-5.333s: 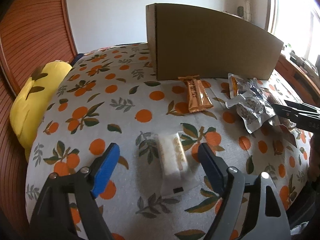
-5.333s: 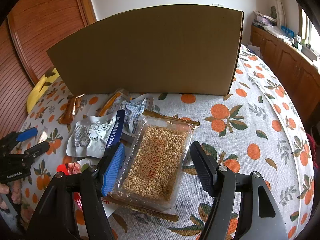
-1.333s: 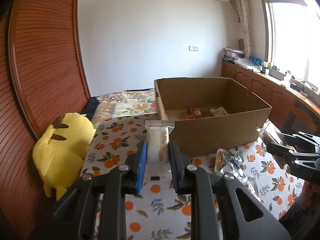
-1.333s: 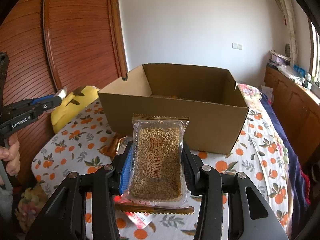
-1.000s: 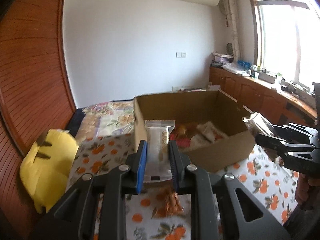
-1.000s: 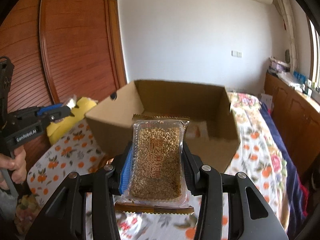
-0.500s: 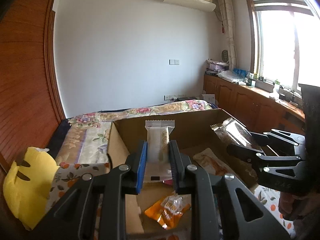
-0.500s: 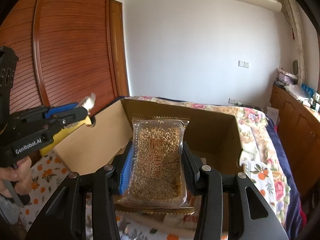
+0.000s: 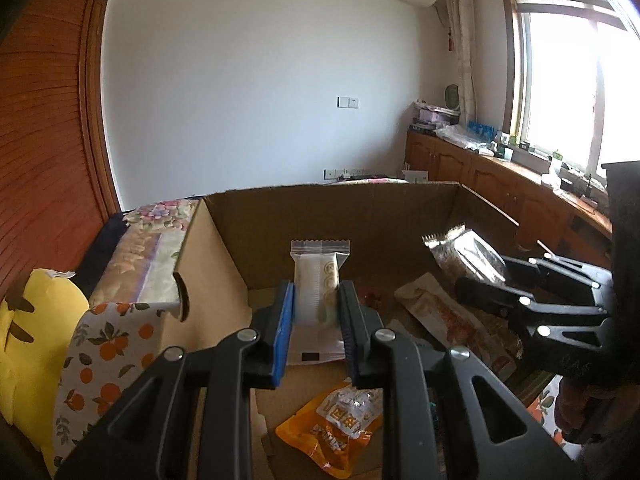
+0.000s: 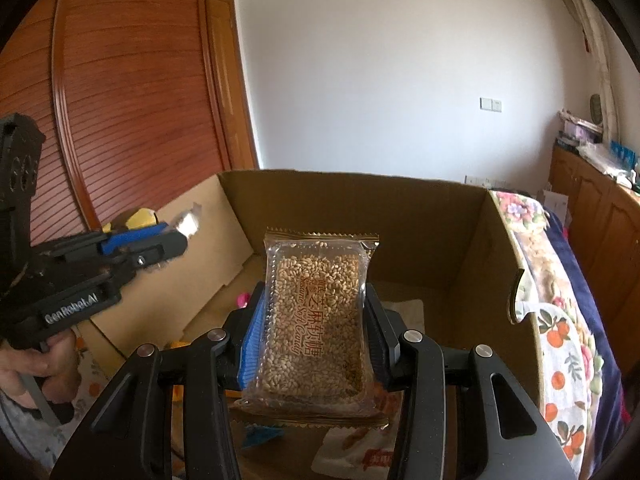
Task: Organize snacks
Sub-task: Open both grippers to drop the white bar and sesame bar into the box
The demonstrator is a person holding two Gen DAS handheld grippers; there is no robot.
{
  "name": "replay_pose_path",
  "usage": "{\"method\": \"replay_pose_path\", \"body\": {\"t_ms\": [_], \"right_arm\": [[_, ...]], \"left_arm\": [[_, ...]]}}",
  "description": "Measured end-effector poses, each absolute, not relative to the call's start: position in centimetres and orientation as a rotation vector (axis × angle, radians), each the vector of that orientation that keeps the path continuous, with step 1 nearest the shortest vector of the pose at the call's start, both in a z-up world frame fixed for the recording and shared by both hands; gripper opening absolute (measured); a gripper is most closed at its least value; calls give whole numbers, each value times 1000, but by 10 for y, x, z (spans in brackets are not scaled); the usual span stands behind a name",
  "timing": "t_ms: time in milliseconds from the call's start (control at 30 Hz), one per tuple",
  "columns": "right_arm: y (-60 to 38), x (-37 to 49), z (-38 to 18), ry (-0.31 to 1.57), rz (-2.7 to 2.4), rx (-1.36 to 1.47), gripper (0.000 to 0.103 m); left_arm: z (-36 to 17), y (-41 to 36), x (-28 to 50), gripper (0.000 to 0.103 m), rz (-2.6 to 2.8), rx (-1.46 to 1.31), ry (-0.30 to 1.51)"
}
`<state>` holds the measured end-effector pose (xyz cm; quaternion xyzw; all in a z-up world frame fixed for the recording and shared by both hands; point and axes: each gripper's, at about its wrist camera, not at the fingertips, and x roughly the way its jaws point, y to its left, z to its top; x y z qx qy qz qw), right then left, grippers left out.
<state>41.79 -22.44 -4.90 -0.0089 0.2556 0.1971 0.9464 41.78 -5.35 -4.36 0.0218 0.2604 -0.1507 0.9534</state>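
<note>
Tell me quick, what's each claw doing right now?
Left claw: closed on a white snack packet, over the cardboard box.
Right claw: closed on a sesame candy pack, also over the box.

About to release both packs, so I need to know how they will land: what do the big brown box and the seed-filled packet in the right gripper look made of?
Brown box: matte cardboard, judging by its raw cut edges. Seed-filled packet: probably glossy clear plastic film, contents visible, crimped ends.

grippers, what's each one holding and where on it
Left gripper pinches the white snack packet by its long sides; right gripper clamps the sesame candy pack likewise.
</note>
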Motion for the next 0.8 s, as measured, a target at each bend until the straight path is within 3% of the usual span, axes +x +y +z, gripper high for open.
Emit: {"method": "replay_pose_path", "body": {"t_ms": [533,800], "right_arm": [[-221,406,-52,447,374,-68,52],[-221,405,-52,437,365,-77,59]], "left_arm": [[-53,-58,413,38,-311,46,520],[-53,-61,411,41,-305,54,508]]}}
